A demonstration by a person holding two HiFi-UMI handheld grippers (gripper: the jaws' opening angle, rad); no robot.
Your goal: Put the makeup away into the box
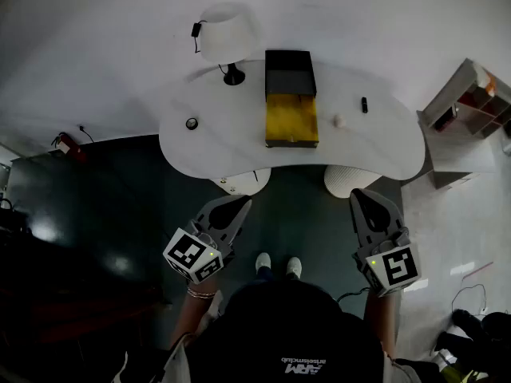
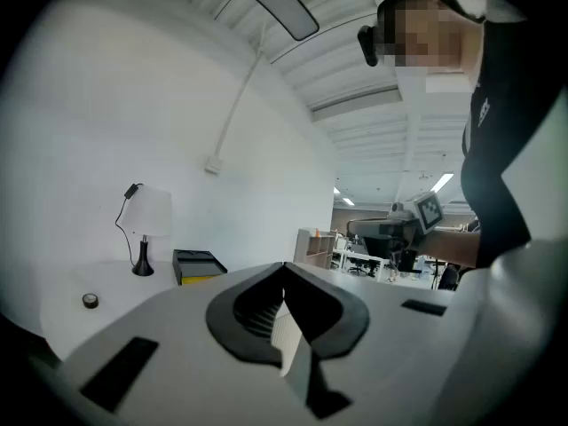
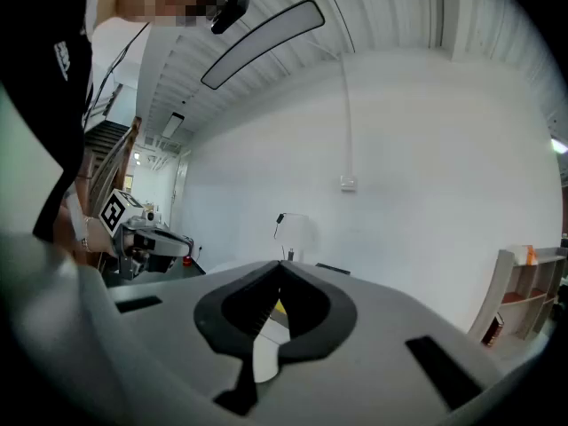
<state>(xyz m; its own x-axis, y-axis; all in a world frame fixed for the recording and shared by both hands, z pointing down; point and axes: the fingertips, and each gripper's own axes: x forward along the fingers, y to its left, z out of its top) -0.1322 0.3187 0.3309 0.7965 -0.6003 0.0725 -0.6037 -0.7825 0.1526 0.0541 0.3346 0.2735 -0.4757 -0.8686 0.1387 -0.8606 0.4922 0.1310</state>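
Observation:
A black box (image 1: pixel 290 73) with a pulled-out yellow drawer (image 1: pixel 291 118) stands on the white table (image 1: pixel 231 146). On the tabletop lie a small round black compact (image 1: pixel 192 123), a pale pink ball-like item (image 1: pixel 338 121) and a small black stick (image 1: pixel 364 104). My left gripper (image 1: pixel 243 203) and right gripper (image 1: pixel 358 193) hover short of the table's near edge, both shut with nothing in them. In the left gripper view the left gripper (image 2: pixel 284 265) is level, with the box (image 2: pixel 197 264) and compact (image 2: pixel 90 301) far ahead. The right gripper (image 3: pixel 280 265) points toward the table.
A white lamp (image 1: pixel 227 37) stands at the table's back left, next to the box. Two white pedestals (image 1: pixel 350 180) sit under the table's near edge. A shelf unit (image 1: pixel 469 102) is at the right, and a red object (image 1: pixel 64 143) on the dark floor at the left.

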